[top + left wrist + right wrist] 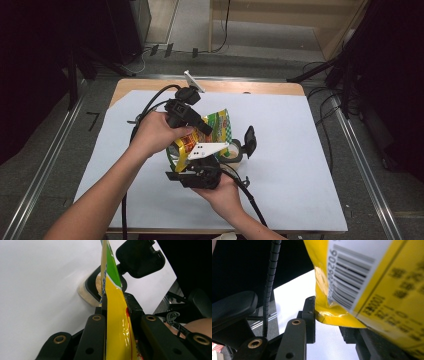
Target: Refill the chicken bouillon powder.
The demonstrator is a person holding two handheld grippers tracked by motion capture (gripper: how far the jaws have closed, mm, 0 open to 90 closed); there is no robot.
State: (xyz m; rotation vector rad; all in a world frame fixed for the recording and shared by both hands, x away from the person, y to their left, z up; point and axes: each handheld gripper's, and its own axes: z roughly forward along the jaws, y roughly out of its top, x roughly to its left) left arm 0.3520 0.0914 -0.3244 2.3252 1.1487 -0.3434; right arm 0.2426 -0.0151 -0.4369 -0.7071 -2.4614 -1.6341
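Observation:
A yellow and green snack bag [220,125] hangs tilted between both hands above the table. My left gripper [205,129] comes in from the upper left and is shut on the bag's thin edge [112,315], which is pinched flat between its jaws [113,305]. My right gripper [190,155] reaches up from below and is shut on the bag's lower corner [367,285], whose foil is creased against the left pad [310,315]; the bag hides the other pad. Just under the bag stands a clear container [87,293] of beige granules, its black flip lid [140,257] standing open.
White paper [280,200] covers the wooden table. The container [235,152] with its raised lid [249,141] sits right of the grippers, near the middle. Black cables trail from both grippers toward the front edge. Dark stands flank the table.

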